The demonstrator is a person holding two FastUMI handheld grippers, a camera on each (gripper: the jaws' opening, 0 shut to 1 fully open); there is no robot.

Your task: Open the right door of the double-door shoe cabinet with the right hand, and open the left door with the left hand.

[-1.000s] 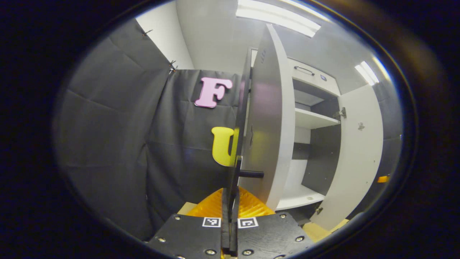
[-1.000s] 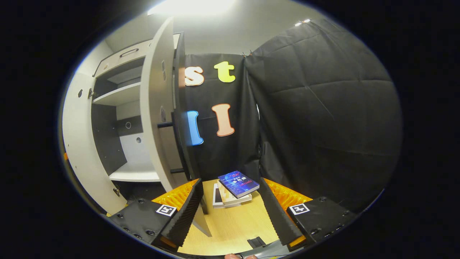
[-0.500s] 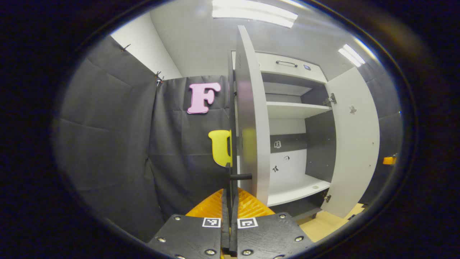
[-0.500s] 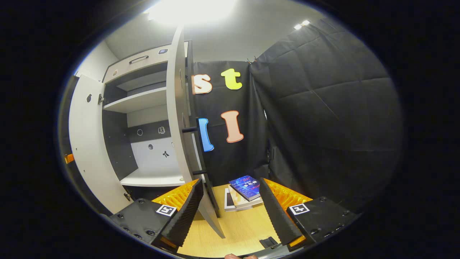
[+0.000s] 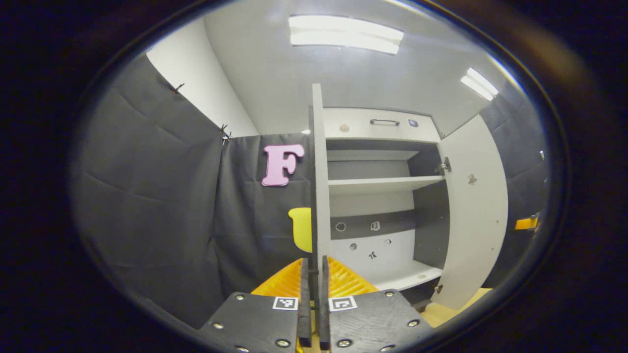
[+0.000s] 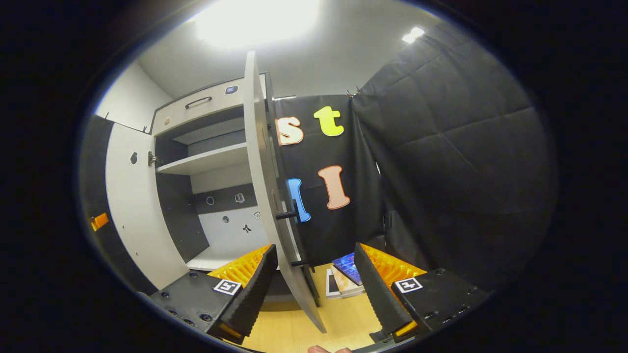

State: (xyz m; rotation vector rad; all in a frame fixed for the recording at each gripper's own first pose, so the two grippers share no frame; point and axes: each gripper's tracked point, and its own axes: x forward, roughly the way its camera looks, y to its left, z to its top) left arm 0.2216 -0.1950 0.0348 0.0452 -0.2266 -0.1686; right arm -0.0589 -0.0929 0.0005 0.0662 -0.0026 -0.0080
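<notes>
Doors both stand wide: left gripper (image 5: 314, 299), nearly closed, has backed off the left door (image 5: 318, 196); right gripper (image 6: 314, 289) gapes empty beside the right door (image 6: 262, 196).

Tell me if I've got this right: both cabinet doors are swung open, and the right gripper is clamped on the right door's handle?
Not quite. Both doors are open, but in the right gripper view the right gripper is open, its fingers spread apart from the right door and its handle, gripping nothing. The left door stands open in the left gripper view.
</notes>
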